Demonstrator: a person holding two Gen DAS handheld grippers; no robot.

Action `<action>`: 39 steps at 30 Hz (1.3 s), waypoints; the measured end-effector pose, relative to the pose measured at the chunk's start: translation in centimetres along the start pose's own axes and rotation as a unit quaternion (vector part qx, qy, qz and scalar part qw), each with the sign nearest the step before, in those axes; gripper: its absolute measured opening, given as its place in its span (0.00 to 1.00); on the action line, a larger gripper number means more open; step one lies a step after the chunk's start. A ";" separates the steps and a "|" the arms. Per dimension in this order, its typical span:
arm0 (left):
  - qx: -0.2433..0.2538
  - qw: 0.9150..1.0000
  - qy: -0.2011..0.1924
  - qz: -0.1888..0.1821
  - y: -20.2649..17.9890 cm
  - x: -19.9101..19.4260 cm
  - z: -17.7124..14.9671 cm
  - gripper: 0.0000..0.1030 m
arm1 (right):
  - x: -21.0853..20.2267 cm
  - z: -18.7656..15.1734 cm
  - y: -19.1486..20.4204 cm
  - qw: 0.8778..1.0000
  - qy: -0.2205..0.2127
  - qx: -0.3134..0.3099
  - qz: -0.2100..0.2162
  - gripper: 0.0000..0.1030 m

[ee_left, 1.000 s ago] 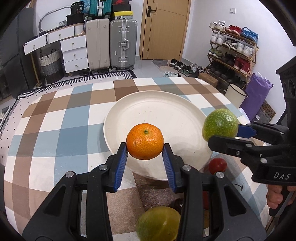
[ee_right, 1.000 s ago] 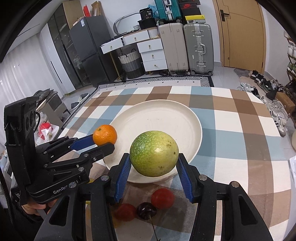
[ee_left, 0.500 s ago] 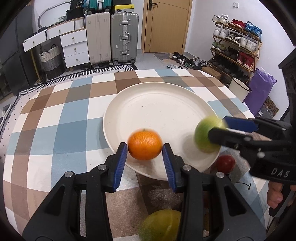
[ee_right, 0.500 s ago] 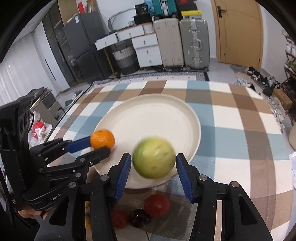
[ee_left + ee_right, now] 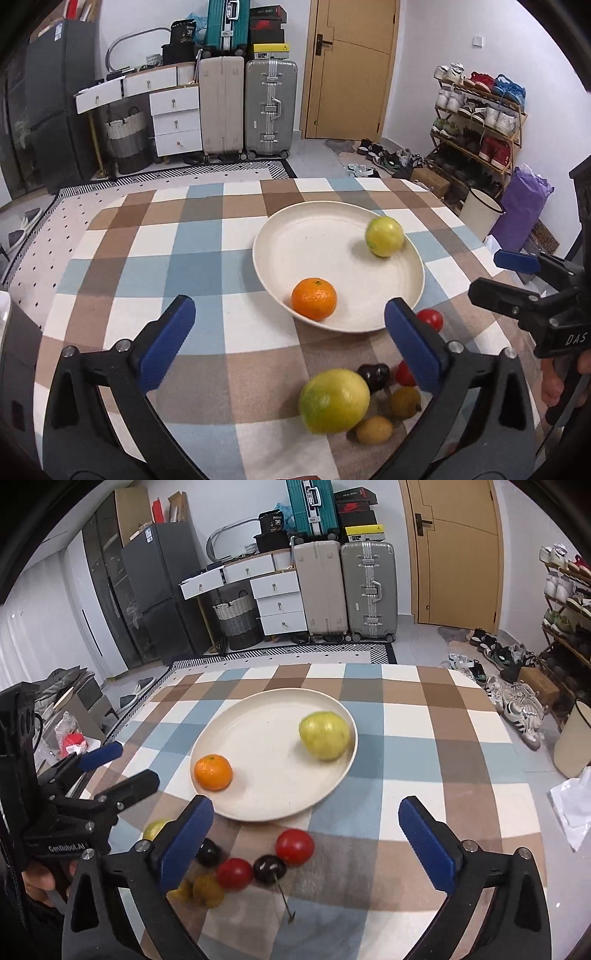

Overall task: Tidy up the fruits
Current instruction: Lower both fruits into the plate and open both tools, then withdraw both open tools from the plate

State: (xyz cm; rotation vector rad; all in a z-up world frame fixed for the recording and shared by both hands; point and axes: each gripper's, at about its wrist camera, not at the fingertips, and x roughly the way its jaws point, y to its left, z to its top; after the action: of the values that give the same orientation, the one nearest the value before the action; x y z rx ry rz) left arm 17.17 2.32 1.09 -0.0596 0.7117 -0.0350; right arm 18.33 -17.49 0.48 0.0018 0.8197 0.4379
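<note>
Both fruits released since earlier: orange (image 5: 314,298) and green fruit (image 5: 384,236) now sit on plate (image 5: 295,236); left gripper (image 5: 290,341) and right gripper (image 5: 308,834) spread empty, backed off near remaining fruit pile (image 5: 258,864) for next pick.

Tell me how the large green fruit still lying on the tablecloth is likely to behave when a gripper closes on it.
The large green fruit looks round and smooth, so it would probably roll if nudged off-centre. It is the biggest piece on the tablecloth, likely needing nearly the left gripper's full opening. Small yellow fruits sit close beside it and may get bumped.
</note>
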 end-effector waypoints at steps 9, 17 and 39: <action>-0.003 1.000 0.000 -0.006 -0.2 -4.5 -2.9 0.99 | -3.0 -2.7 0.4 1.000 0.001 0.010 0.010 0.99; 0.012 1.000 0.006 -0.006 -1.3 -6.8 -5.6 0.99 | -5.2 -5.2 1.1 1.000 0.007 0.012 0.010 0.99; -0.012 0.999 0.030 -0.012 -0.4 -6.4 -7.4 0.99 | -5.4 -10.6 2.6 0.997 0.067 -0.006 0.024 0.99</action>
State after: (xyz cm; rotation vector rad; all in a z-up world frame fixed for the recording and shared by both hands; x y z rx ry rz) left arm 7.51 1.94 -0.31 -0.0913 0.7711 -0.0517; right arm 6.64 -18.91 -2.52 -0.0191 0.9513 0.4918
